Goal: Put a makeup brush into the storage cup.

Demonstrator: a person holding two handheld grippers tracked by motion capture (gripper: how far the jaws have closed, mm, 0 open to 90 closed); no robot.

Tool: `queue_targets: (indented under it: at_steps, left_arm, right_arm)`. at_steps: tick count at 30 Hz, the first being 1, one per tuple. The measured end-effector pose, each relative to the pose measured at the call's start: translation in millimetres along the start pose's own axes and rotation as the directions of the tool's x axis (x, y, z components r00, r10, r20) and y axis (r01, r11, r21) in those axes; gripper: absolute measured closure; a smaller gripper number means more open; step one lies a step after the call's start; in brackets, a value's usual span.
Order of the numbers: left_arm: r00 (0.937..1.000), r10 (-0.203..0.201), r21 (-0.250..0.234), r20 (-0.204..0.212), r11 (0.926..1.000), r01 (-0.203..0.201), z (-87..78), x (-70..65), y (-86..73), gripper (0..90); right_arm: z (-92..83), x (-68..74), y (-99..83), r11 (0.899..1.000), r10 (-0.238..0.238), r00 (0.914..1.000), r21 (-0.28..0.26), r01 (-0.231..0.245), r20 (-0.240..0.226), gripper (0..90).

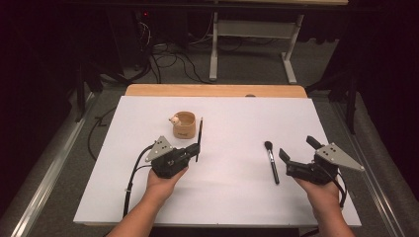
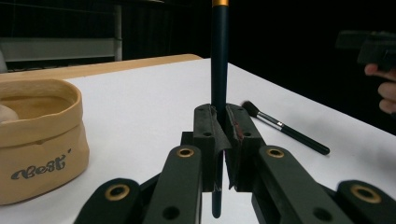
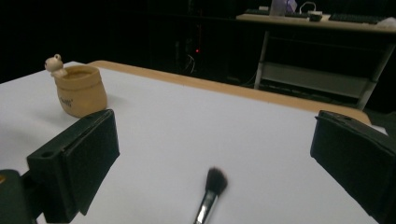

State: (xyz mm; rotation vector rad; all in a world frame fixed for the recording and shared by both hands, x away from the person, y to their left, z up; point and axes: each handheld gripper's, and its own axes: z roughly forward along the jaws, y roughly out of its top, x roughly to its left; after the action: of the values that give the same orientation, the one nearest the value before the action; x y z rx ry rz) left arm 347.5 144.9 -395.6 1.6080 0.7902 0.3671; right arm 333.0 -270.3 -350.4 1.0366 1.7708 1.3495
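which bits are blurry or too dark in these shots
High view: the white table is evenly lit, the room around it nearly black. Left gripper view: the held brush is sharp, the pot slightly soft. Right gripper view: the lying brush is blurred, the background dim.

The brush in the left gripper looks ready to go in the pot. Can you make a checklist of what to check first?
1. Left gripper shut on the dark brush: ok.
2. Brush upright between the jaws: ok in the left gripper view.
3. Tan pot standing upright with its mouth open: ok.
4. Small figure on the pot's rim out of the way: cannot tell.
5. Right gripper open, holding nothing: ok.
6. Second brush lying flat on the white table, apart from both grippers: ok.
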Motion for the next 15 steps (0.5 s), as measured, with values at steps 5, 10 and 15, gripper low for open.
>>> queue_targets:
  at_steps: [5, 10, 15]
  left_arm:
    - [1.0, 0.0, -0.003, 0.007, 1.0, 0.0, 0.6, -2.2, -0.1, 84.1]
    - [1.0, 0.006, 0.006, 0.008, 1.0, -0.006, 2.9, -3.3, -1.9, 84.1]
    - [0.9996, 0.025, 0.01, 0.009, 0.9996, -0.025, 3.9, -7.0, -3.7, 84.1]
  right_arm:
    - [18.3, 13.7, 22.5, 1.0, -0.003, 0.9995, -0.01, 0.002, -0.03, 3.4]
    - [43.1, 26.6, 27.8, 1.0, -0.025, 0.998, 0.01, 0.026, -0.058, 3.7]
    - [53.3, 29.4, 12.3, 0.999, -0.016, 0.9965, 0.045, 0.02, -0.082, 4.0]
